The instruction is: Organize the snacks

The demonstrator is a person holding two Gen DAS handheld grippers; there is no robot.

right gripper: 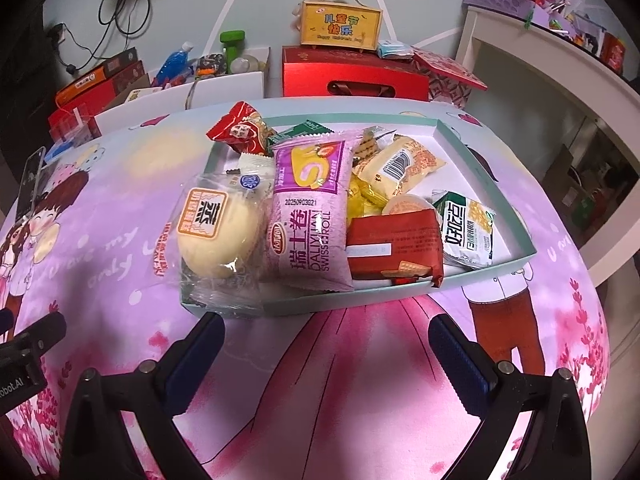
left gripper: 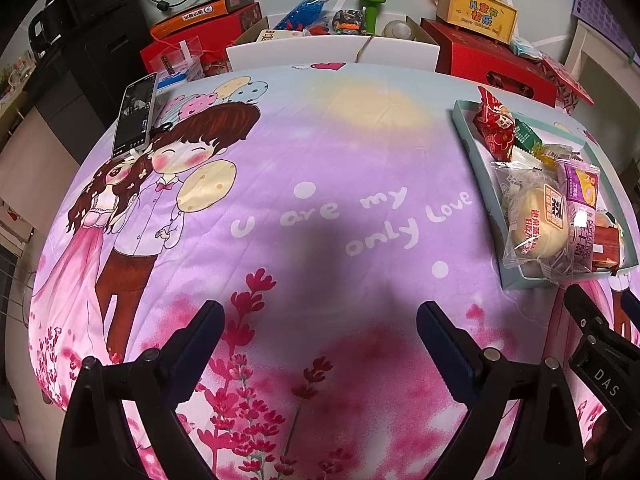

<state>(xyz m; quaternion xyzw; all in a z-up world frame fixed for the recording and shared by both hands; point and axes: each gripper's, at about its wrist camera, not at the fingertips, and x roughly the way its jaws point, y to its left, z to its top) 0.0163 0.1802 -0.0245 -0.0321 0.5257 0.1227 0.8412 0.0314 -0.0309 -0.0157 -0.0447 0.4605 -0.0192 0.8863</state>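
A pale teal tray (right gripper: 486, 176) (left gripper: 482, 168) sits on the cartoon-printed cloth, filled with several wrapped snacks. Among them are a round bun in clear wrap (right gripper: 218, 232) (left gripper: 534, 224), a purple Swiss roll pack (right gripper: 306, 216) (left gripper: 582, 184), a red pack (right gripper: 394, 242), a green-and-white pack (right gripper: 470, 232) and a red packet at the far end (right gripper: 242, 130) (left gripper: 496, 124). My right gripper (right gripper: 326, 332) stands open just short of the tray's near edge, holding nothing. My left gripper (left gripper: 320, 322) is open over bare cloth, left of the tray. The right gripper's fingers (left gripper: 582, 312) show beside it.
A phone (left gripper: 134, 114) leans at the table's far left. Behind the table are red boxes (right gripper: 352, 76), a yellow gift box (right gripper: 340, 26), a green dumbbell (left gripper: 370, 6), a blue bottle (left gripper: 302, 10) and white chair backs (left gripper: 332, 52). A white shelf (right gripper: 560, 80) stands to the right.
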